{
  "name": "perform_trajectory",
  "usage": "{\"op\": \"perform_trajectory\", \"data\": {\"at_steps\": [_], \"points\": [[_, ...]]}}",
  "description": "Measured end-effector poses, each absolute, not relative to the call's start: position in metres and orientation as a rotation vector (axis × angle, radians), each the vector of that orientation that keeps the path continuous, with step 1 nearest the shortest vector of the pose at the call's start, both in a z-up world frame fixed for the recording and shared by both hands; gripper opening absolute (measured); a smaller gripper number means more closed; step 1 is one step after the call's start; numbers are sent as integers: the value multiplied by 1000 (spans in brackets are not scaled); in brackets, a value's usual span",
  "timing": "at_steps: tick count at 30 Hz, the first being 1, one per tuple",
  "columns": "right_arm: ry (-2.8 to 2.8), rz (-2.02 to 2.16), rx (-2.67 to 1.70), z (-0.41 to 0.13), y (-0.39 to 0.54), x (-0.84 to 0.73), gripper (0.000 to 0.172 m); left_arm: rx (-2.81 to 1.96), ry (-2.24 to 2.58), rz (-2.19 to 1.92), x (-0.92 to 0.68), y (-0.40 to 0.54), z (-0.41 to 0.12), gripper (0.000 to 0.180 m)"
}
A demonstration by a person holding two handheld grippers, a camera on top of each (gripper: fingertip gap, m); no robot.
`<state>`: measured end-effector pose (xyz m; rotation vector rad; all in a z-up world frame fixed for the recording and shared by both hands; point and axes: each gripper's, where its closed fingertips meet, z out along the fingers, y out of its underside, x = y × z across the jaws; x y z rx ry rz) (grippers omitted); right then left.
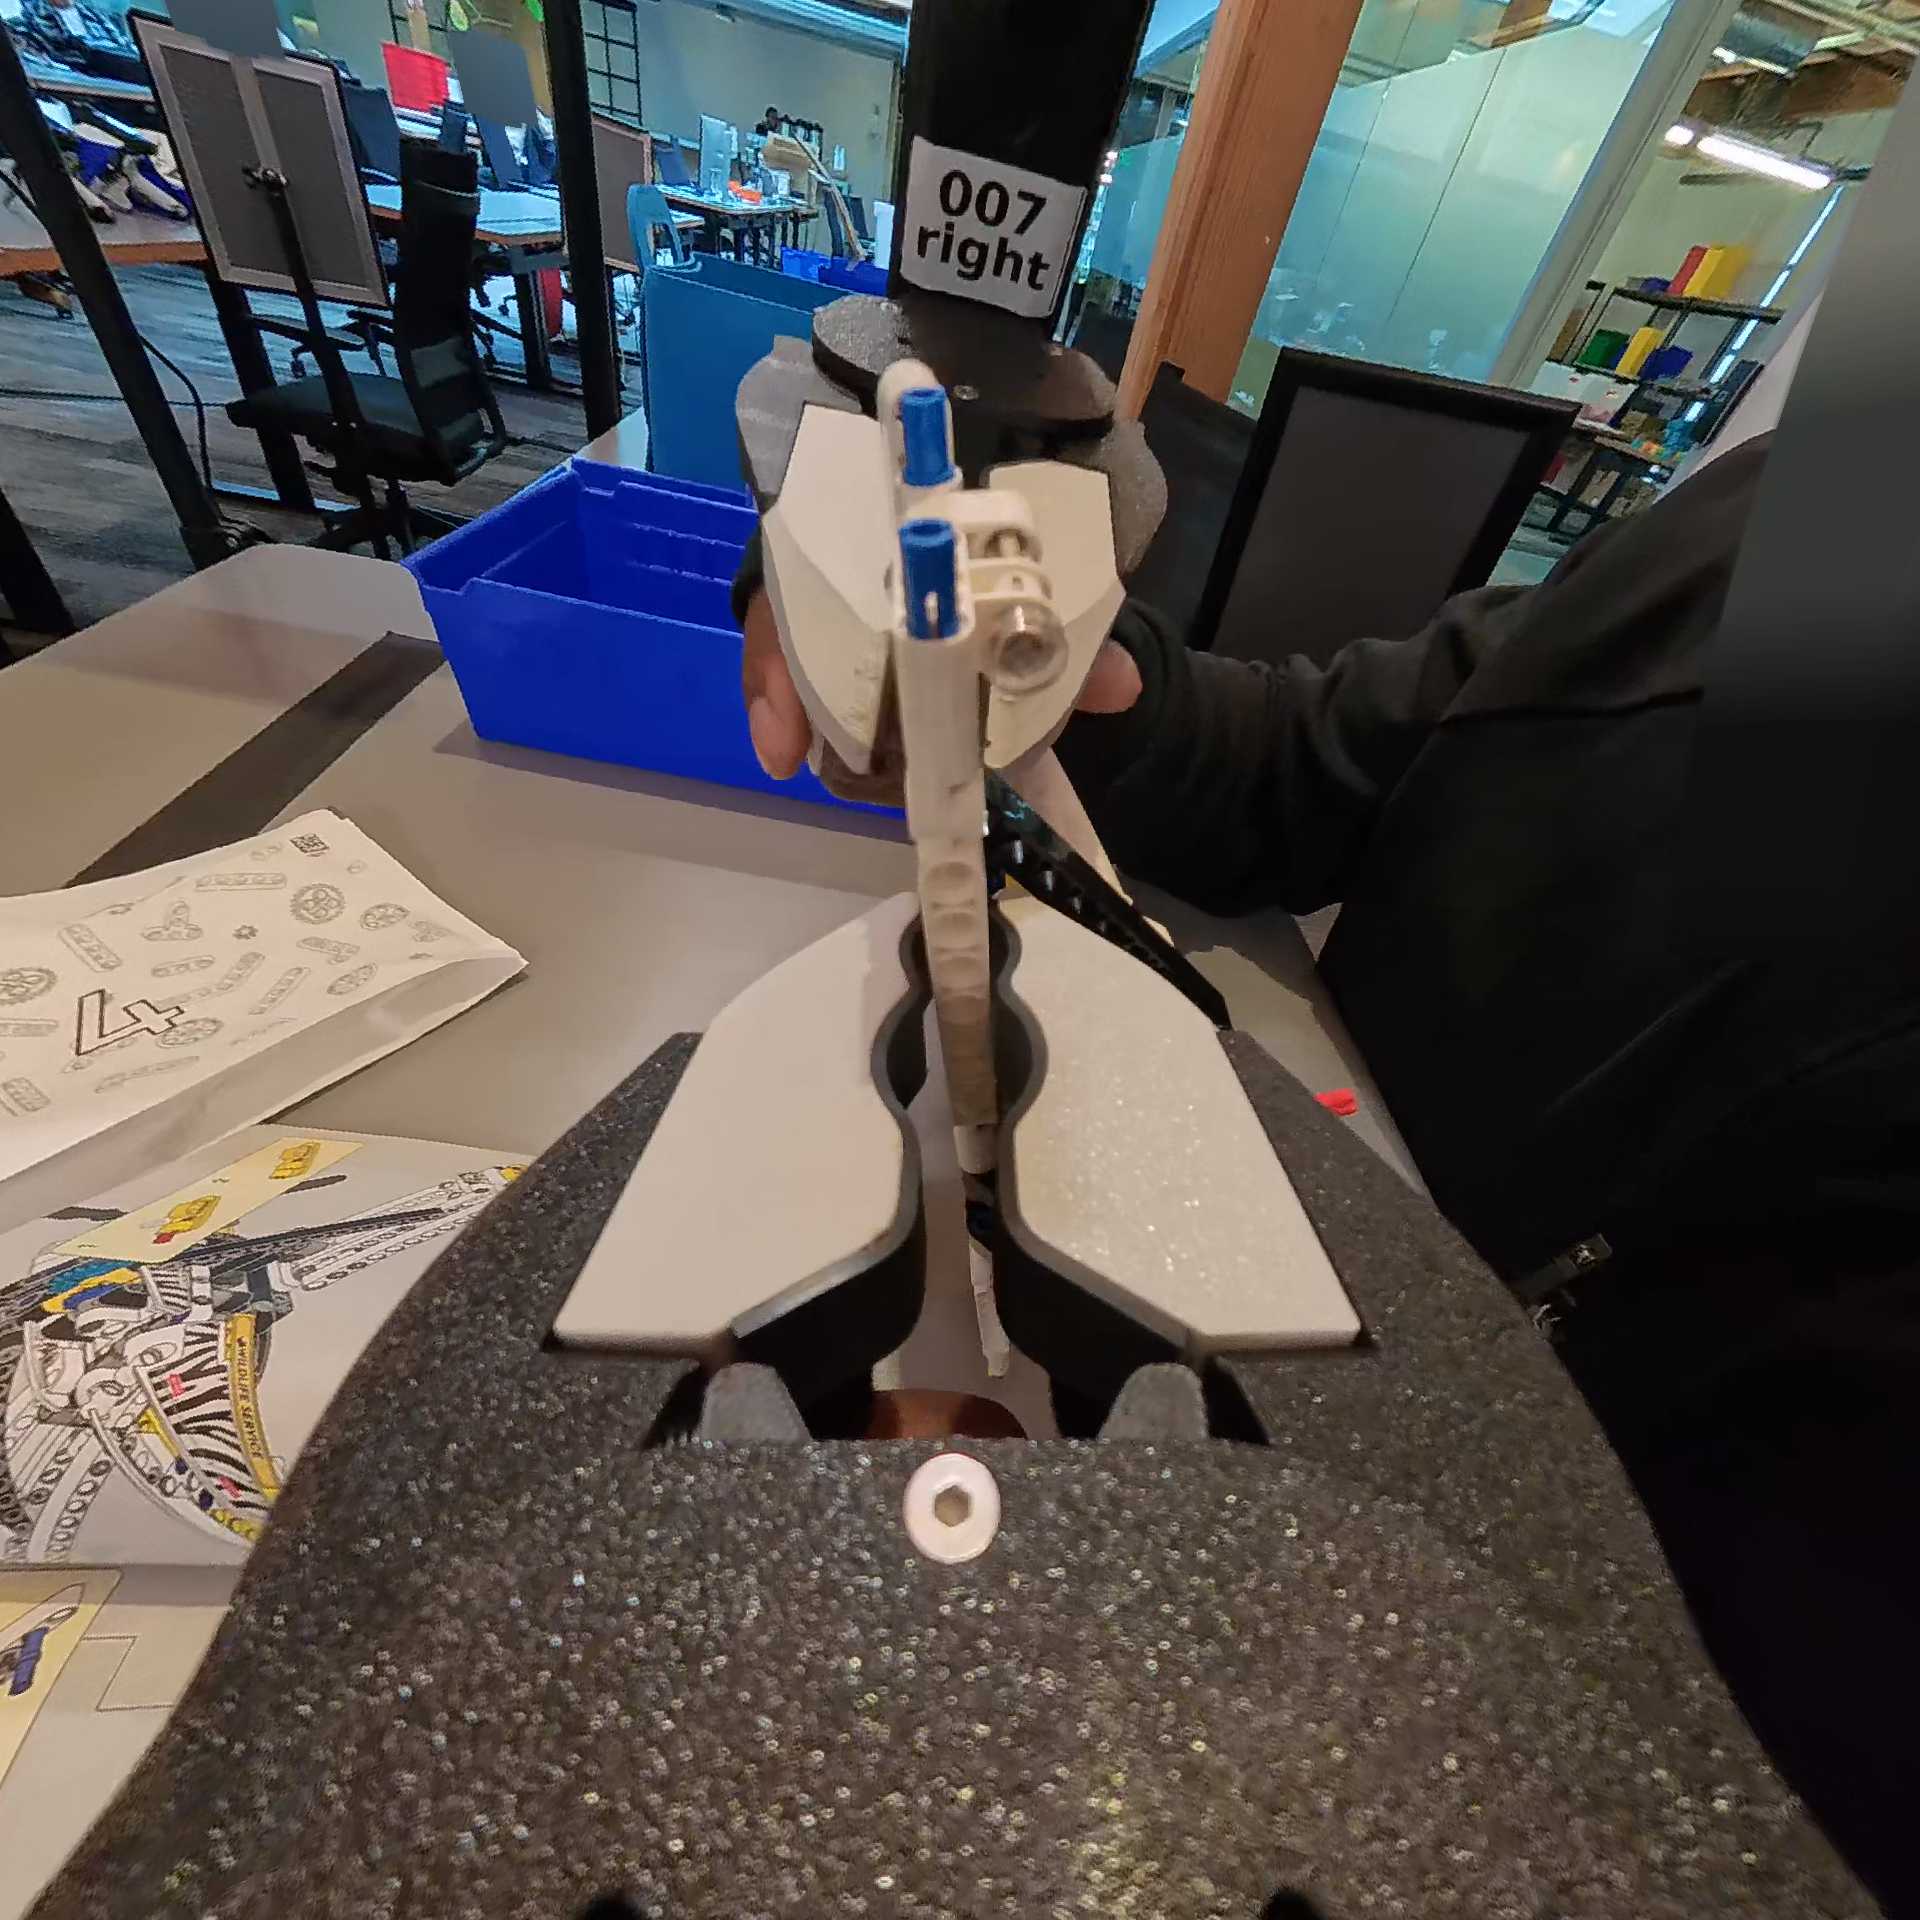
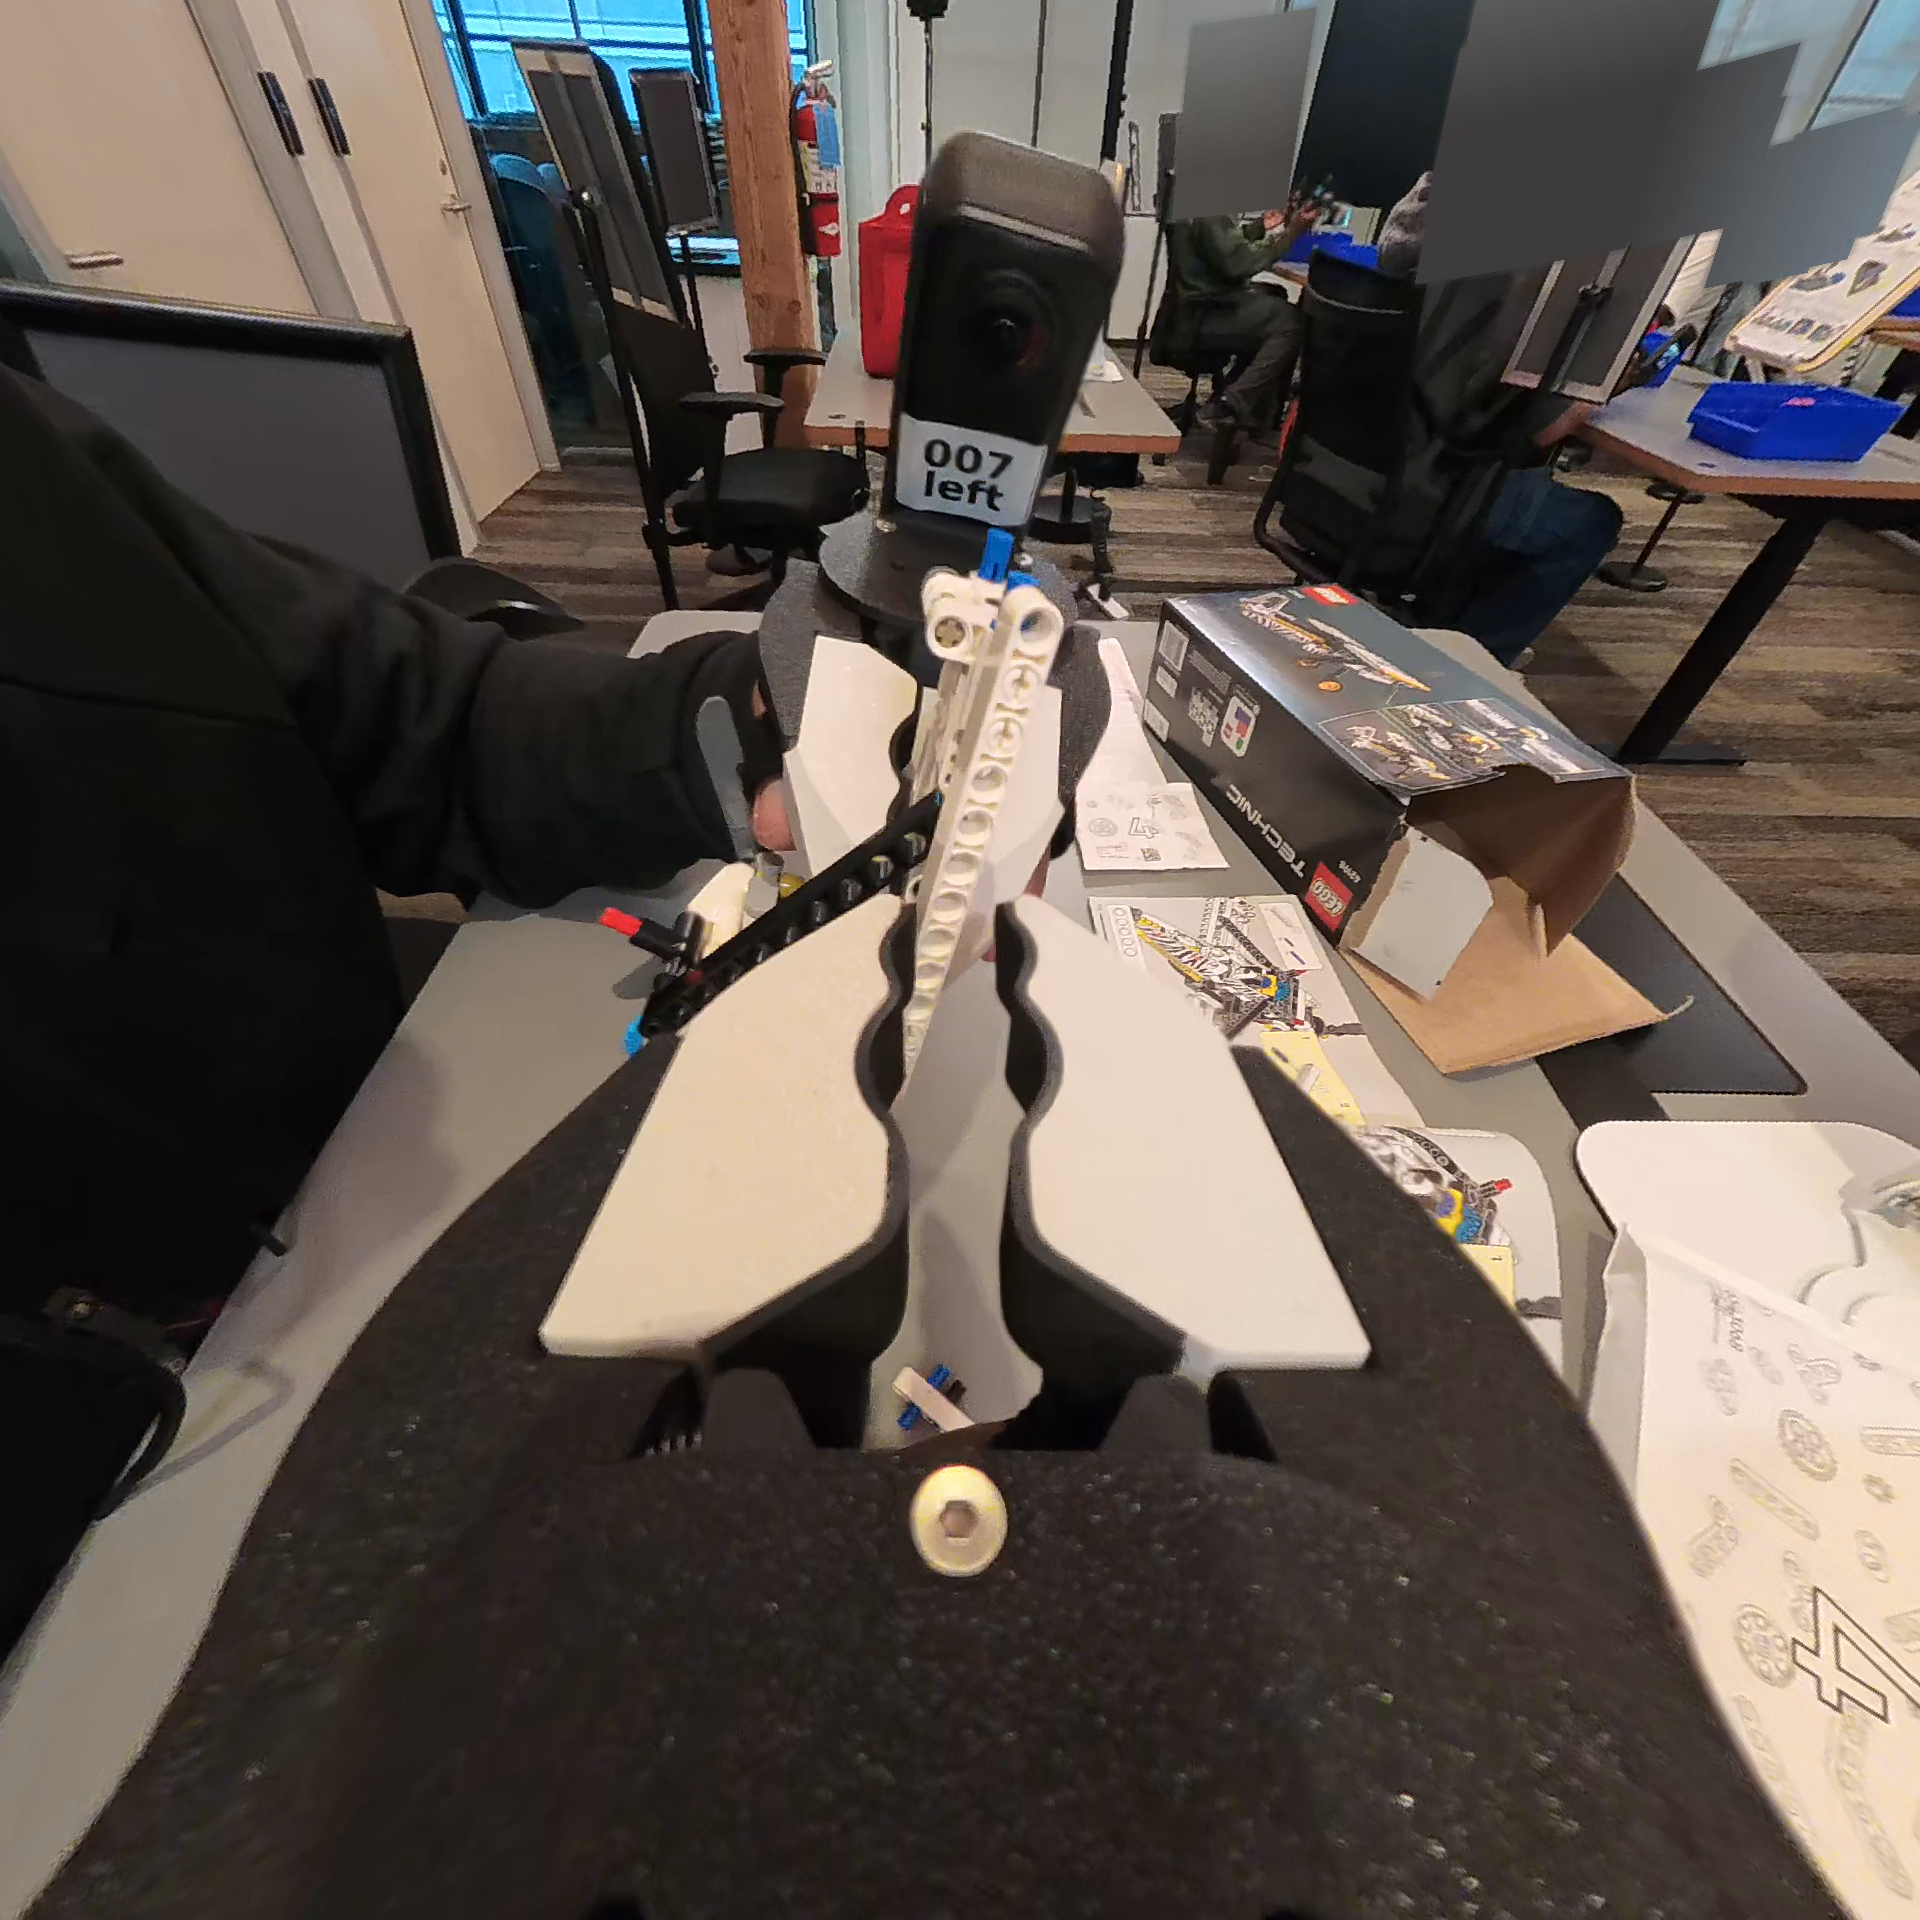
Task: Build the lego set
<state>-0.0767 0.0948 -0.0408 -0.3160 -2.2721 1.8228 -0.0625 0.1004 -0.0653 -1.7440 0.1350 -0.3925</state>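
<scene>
white beam (image 1: pixel 951 831) gripped by left tongs (image 1: pixel 961 977), right tongs (image 2: pixel 951 966) slack around it

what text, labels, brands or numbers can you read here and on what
I can't quote writing; these bear it:
white label on black camera, left wrist view: legible
white label on black camera, right wrist view: legible
black box: brand print, legible
paper bag: big numeral, legible
booklet: too small
</scene>
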Motion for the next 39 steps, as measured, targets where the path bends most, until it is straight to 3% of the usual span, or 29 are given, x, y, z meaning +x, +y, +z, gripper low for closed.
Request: {"op": "perform_trajectory", "data": {"at_steps": [10,17,24,34,39], "points": [[-2241,1757,-476,-59,134,-103,18,-1749,147,-221,-79,66,-41,8],[-2370,1624,-574,-142,151,-107,19,-1689,20,-194,-96,32,-61,8],[-2525,1292,-305,-221,139,-87,18,-1576,-16,-247,-105,15,-65,8],[-2701,1181,-180,-249,128,-77,25,-1448,-57,-474,-111,9,-79,8],[-2768,1138,-195,-255,124,-75,14,-1440,-75,-550,-107,17,-88,8]]}}
